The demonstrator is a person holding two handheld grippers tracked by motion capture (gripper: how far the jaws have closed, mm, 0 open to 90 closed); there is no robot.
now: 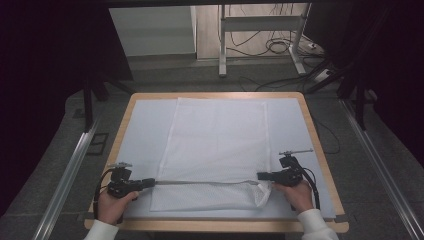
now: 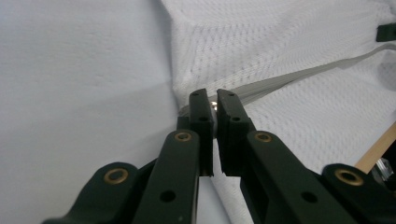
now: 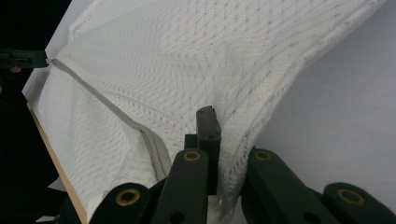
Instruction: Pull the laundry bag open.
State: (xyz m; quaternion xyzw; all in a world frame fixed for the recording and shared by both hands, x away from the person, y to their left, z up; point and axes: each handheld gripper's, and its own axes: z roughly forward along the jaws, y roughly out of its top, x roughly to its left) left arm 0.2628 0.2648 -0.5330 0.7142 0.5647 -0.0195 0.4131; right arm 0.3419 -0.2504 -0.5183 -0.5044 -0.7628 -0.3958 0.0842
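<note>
The mesh laundry bag point(image 1: 215, 150) lies flat on the table point(image 1: 305, 107), its zipper point(image 1: 200, 182) running left-right along the near edge. The left tool point(image 1: 150, 183) is clenched on the zipper pull (a metal glint between the pads); the right tool point(image 1: 261, 176) grips the bag's right edge. Whether the zipper's right end is closed is unclear.

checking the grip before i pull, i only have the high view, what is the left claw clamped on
Observer: The left claw is shut on the zipper pull, a small metal piece between its tips.
Operator: and the right one
Observer: The right claw pinches the mesh bag by its seamed edge, the fabric bunched between the jaws.
Operator: zipper shut?
Observer: The right gripper view shows the zipper tape running as one closed line toward the left claw.
</note>
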